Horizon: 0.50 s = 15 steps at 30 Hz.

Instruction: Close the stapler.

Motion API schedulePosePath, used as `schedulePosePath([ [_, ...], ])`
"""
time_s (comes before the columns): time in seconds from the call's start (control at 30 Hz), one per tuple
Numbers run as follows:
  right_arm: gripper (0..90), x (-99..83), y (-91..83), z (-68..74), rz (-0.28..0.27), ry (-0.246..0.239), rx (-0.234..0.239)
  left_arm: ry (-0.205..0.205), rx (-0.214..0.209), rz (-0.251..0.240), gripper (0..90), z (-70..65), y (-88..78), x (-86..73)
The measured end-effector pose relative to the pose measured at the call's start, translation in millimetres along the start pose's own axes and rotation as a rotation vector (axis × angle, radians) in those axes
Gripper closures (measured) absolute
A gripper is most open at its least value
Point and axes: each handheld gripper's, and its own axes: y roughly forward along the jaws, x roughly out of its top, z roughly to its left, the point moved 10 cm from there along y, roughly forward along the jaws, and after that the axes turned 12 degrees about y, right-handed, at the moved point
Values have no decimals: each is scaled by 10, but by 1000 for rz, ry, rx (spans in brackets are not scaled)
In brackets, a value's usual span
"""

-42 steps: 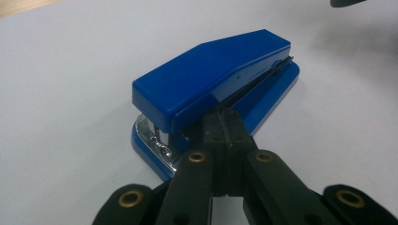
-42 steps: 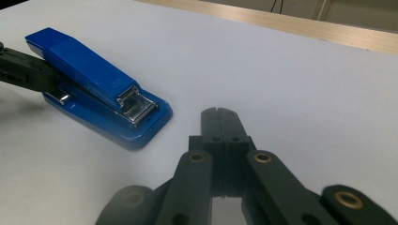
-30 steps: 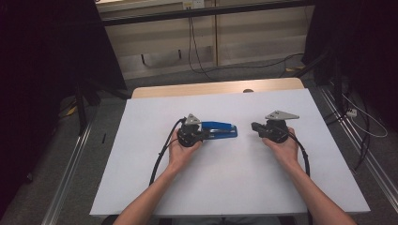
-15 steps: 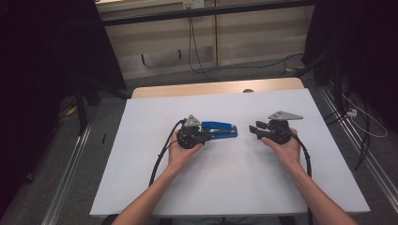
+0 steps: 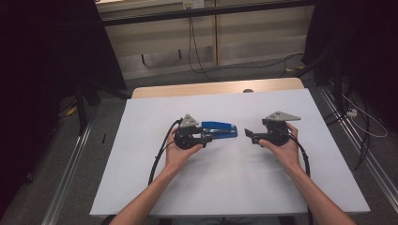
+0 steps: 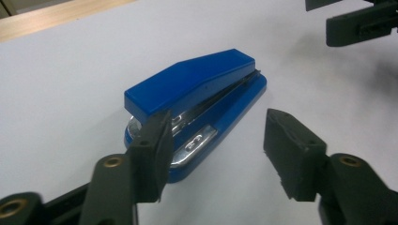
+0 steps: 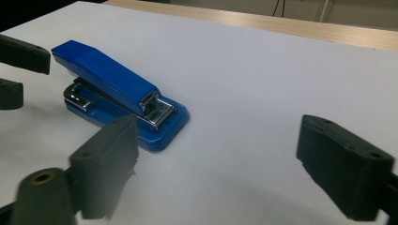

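here both hand-held grippers [image 5: 213,137] [image 5: 249,135], jaws just opening, flank an unlabelled blue stapler [image 5: 220,130].

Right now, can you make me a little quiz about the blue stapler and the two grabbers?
1. True or false: the stapler lies flat on the white table.
2. Which gripper is closer to the stapler: A) left gripper B) right gripper?
3. Is either gripper squeezing the stapler?

Key
1. True. It rests on its base on the table.
2. A. In the left gripper view its jaws stand at the stapler's hinged end; the right gripper sits apart, off the stapling end.
3. No. Both grippers' jaws have just been opening and stand apart, with no pad pressing on the stapler.
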Motion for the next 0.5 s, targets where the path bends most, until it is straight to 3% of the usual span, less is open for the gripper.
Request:
schedulePosePath([
  [0.07, 72, -6, -4, 9, 4, -2, 3, -2, 32, 1, 291, 18, -1, 2],
  [0.13, 60, 5, -19, 19, -8, -3, -1, 27, 49, 21, 226, 51, -11, -15],
  [0.27, 36, 45, -46, 53, -33, -7, 5, 8, 66, -4, 135, 78, -50, 32],
  [0.37, 37, 59, -71, 74, -37, 10, 11, -22, 62, -27, 80, 93, -109, 71],
  [0.5, 42, 107, -126, 75, -59, -4, 15, 6, 52, -32, 40, 94, -202, 50],
])
